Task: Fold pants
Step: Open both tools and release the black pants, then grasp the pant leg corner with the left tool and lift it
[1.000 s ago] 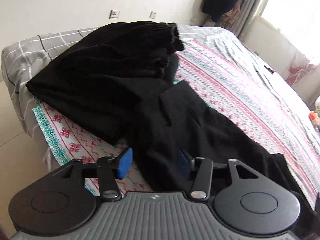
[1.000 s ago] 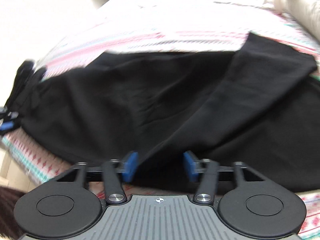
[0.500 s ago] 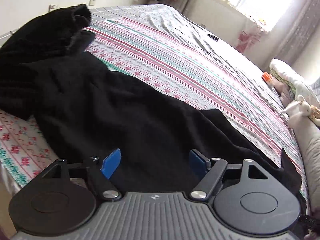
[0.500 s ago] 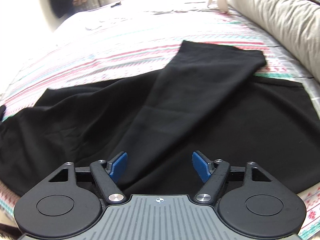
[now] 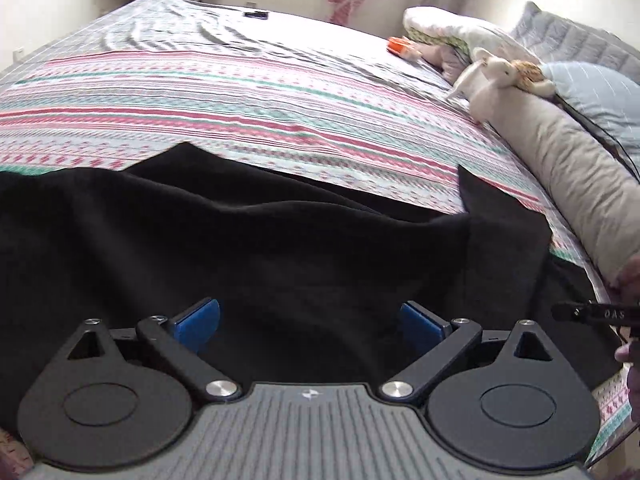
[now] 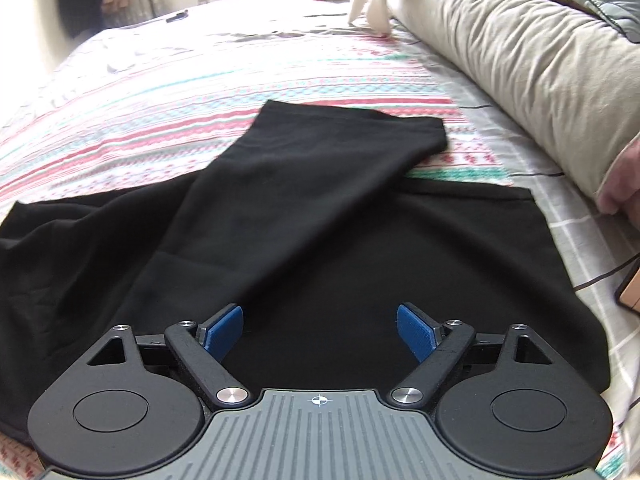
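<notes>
**Clerk:** While both grippers hang over the cloth with nothing between their pads, enter the risks first. Item: pants (image 6: 304, 240), black, spread on the bed (image 5: 248, 92), one leg lying slantwise across the other toward the long pillow (image 6: 520, 64).

**Checker:** Left gripper (image 5: 310, 322): jaws have just been opening and stand wide, empty, above a rumpled stretch of the pants (image 5: 280, 248). Right gripper (image 6: 320, 330): jaws also just opening, spread apart, empty, over the lower leg.

**Clerk:** Hazards, as I judge them?

**Checker:** One, the crossed leg: a fold made without squaring it would likely lock in a skewed edge. Two, layered black fabric: a pinch may catch one layer only, and the other would sag or drag. Three, ridges near the left gripper could trap creases under a fold. Four, the near edge sits close to the bed's side, so a pull that way might slide the cloth off.

**Clerk:** Counts?

**Checker:** Pants, one pair; legs showing, two. Grippers, two. Long pillow, one. Soft toy (image 5: 496, 76), white, one, resting on that pillow. Small orange object (image 5: 398, 45), one, kind unclear. Dark flat object (image 5: 256, 14) at the far end, one, unidentified.
</notes>
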Demonstrator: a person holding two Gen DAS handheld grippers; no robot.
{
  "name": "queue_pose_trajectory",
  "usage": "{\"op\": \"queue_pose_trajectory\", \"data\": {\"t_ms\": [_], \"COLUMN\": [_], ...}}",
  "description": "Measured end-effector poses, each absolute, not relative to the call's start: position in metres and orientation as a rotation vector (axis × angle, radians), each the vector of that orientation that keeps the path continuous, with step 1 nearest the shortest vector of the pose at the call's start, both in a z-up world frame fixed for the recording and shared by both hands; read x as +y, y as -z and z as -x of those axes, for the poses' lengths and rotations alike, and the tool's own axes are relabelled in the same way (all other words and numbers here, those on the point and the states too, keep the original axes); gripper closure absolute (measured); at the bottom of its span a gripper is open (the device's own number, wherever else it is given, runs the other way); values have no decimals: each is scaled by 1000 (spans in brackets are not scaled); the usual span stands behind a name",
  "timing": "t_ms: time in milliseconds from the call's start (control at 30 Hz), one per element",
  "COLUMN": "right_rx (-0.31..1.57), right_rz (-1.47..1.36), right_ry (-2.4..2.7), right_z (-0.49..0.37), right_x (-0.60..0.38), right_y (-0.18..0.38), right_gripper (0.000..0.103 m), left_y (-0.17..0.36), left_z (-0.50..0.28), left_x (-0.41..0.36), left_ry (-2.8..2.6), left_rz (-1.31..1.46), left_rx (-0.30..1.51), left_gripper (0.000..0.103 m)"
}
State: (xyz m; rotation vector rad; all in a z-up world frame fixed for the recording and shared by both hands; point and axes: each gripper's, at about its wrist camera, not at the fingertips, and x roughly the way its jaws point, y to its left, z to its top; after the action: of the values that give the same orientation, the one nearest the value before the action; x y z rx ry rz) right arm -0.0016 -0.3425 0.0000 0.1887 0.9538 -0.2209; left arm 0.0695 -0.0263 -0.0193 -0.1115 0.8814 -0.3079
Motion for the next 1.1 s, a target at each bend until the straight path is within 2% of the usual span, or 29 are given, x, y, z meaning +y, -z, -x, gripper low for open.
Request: {"op": "queue_pose_trajectory", "data": {"t_ms": [300, 567, 700, 800, 900, 967, 1000, 1100], "right_rx": [982, 990, 998, 1011, 1005, 1000, 995, 978], "right_rz": [-319, -371, -434, -485, -530, -541, -544, -558], "right_ry": [239, 236, 221, 183, 191, 188, 186, 184], "right_z": [-8, -11, -11, -14, -13, -11, -9, -4], "right_x": [-373, -390, -402, -411, -421, -426, -428, -438], "right_y": [2, 5, 8, 10, 10, 9, 7, 3], "right_gripper": [17, 17, 17, 17, 17, 17, 17, 17], "left_y": [40, 55, 59, 60, 59, 54, 50, 34], "left_z": [-110, -136, -151, -160, -164, -161, -158, -142], "left_x": [-113, -156, -169, -180, -197, -206, -210, -217], "left_ry": [619, 699, 708, 722, 742, 770, 794, 893], "left_rz": [169, 146, 169, 226, 248, 253, 263, 292], "left_rx": [980, 1010, 986, 997, 983, 964, 953, 897], "left_gripper": [0, 18, 21, 33, 49, 70, 76, 75]}}
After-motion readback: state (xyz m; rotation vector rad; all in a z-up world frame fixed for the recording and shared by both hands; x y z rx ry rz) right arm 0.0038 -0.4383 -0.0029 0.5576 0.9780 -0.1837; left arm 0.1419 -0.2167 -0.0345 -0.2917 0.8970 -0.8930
